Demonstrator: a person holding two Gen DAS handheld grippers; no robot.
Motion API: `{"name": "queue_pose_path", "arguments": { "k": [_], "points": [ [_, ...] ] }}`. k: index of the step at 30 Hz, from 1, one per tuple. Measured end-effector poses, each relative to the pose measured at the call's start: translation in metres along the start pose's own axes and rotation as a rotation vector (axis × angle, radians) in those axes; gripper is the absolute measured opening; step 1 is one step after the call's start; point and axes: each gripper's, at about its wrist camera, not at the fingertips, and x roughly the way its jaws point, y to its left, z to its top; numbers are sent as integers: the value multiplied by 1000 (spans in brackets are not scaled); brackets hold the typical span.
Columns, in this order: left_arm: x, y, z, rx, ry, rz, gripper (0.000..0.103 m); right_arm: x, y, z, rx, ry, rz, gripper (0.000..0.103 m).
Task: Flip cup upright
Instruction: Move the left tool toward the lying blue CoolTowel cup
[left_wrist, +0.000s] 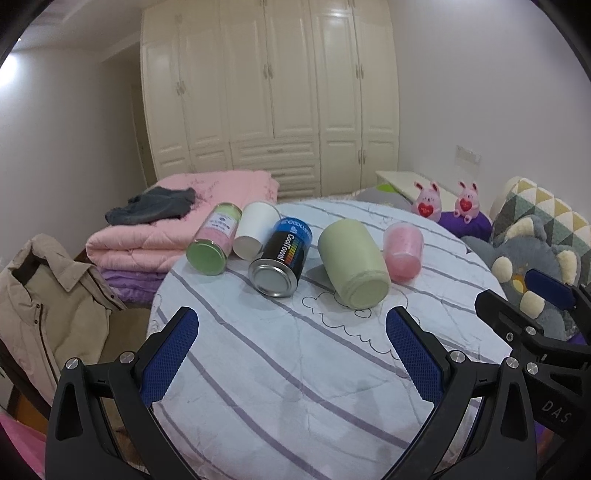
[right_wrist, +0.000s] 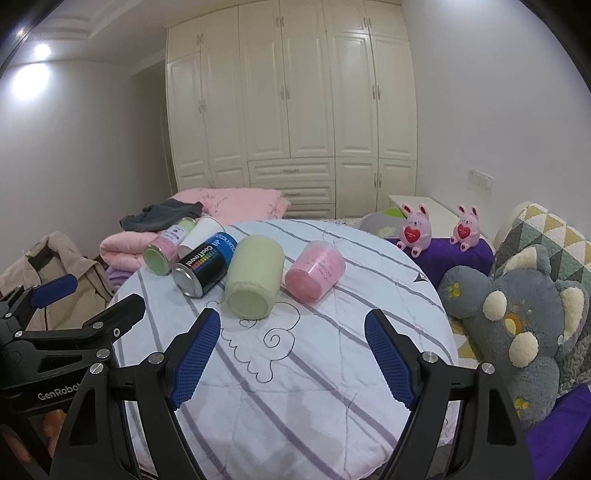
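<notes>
Several cups and cans lie on their sides in a row on the round table (left_wrist: 295, 369) with a striped cloth. From left: a pink can with a green lid (left_wrist: 212, 240), a white paper cup (left_wrist: 256, 229), a black-and-blue CoolTowel can (left_wrist: 282, 254), a pale green cup (left_wrist: 352, 264) and a pink plastic cup (left_wrist: 402, 249). The right wrist view shows the green cup (right_wrist: 255, 280) and pink cup (right_wrist: 316, 269) nearest. My left gripper (left_wrist: 291, 332) is open and empty, short of the row. My right gripper (right_wrist: 291, 332) is open and empty, also short of it.
A folded pink quilt (left_wrist: 177, 218) with dark clothing lies behind the table. A beige jacket (left_wrist: 48, 306) hangs at the left. A grey plush toy (right_wrist: 517, 325), patterned pillow and two pink bunny toys (right_wrist: 415, 229) are at the right. A cream wardrobe (right_wrist: 291, 110) fills the back wall.
</notes>
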Motion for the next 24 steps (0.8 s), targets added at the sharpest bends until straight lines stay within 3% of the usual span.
{"name": "queue_pose_path", "arguments": {
  "k": [15,20,24],
  "points": [
    [100,14,54,-6,249,-21,103,66,-17,50,28,157,-6,82],
    [143,9,72,48,357,-19,103,97,-24,63,32,224,7,82],
    [179,7,77,74,465,-50,103,120,-31,71,66,297,65,82]
  ]
}}
